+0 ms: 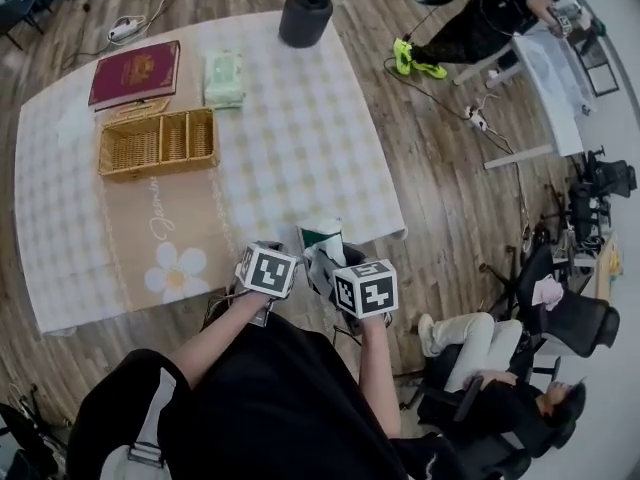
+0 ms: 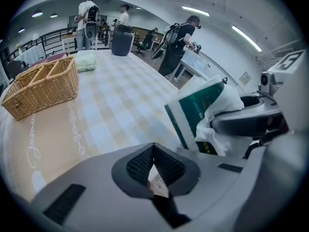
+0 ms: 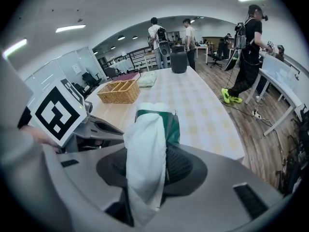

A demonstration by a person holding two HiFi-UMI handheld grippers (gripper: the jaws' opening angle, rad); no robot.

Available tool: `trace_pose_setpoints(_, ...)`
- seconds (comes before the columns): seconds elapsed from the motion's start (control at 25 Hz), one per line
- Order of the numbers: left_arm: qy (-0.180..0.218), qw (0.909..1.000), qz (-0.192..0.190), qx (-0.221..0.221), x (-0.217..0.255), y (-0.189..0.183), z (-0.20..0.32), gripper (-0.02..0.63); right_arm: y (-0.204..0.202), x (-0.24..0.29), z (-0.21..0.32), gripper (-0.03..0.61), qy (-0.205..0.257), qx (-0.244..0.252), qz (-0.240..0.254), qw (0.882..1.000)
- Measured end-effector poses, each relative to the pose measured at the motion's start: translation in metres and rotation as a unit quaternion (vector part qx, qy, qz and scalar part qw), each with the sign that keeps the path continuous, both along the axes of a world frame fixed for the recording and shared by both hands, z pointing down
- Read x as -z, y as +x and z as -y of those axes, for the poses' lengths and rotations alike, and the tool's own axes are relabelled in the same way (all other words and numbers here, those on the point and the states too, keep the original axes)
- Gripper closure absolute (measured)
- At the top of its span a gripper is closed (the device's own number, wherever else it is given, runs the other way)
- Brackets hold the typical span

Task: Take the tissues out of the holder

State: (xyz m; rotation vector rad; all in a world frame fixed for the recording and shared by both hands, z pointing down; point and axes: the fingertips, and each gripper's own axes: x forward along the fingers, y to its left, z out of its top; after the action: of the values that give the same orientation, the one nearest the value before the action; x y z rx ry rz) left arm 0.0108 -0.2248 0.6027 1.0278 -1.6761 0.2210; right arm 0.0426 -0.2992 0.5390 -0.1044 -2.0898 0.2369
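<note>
We see the white tissue (image 3: 144,149) grasped in the clenched right gripper (image 3: 152,167). It trails from the green tissue pack (image 1: 322,236), lower centre of the head view, at the table (image 1: 300,148) edge. The left gripper (image 2: 154,174) jaws pinch a thin printed scrap (image 2: 157,182).

Head view looks steeply down; gripper views share basket (image 2: 43,93).

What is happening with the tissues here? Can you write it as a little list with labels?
Right tongs: shut on a white tissue
Tissue: hanging partly out of the green holder
Left tongs: shut on a thin pale scrap; can't tell what it is
Table: wicker basket, red book, dark bottle
</note>
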Motion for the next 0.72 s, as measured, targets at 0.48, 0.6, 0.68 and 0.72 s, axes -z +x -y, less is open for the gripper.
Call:
trace_pose_setpoints(0.48,0.025,0.9982,-0.026,0.049,0.000,-0.070,0.039,0.615,-0.083,-0.004,0.052,0.408,0.029,0.041,-0.026,0.998)
trace_pose_setpoints(0.6,0.021,0.9975,-0.043,0.053,-0.005,-0.072,0.042,0.615,-0.100,-0.006,0.064,0.408,0.032,0.057,-0.027,0.998)
trace_pose_setpoints(0.68,0.013,0.9966,-0.054,0.061,-0.011,-0.074,0.043,0.615,-0.114,-0.009,0.070,0.408,0.032,0.071,-0.021,0.997)
trace_pose_setpoints(0.72,0.009,0.9961,-0.055,0.069,-0.014,-0.075,0.044,0.615,-0.121,-0.010,0.074,0.408,0.032,0.078,-0.015,0.996)
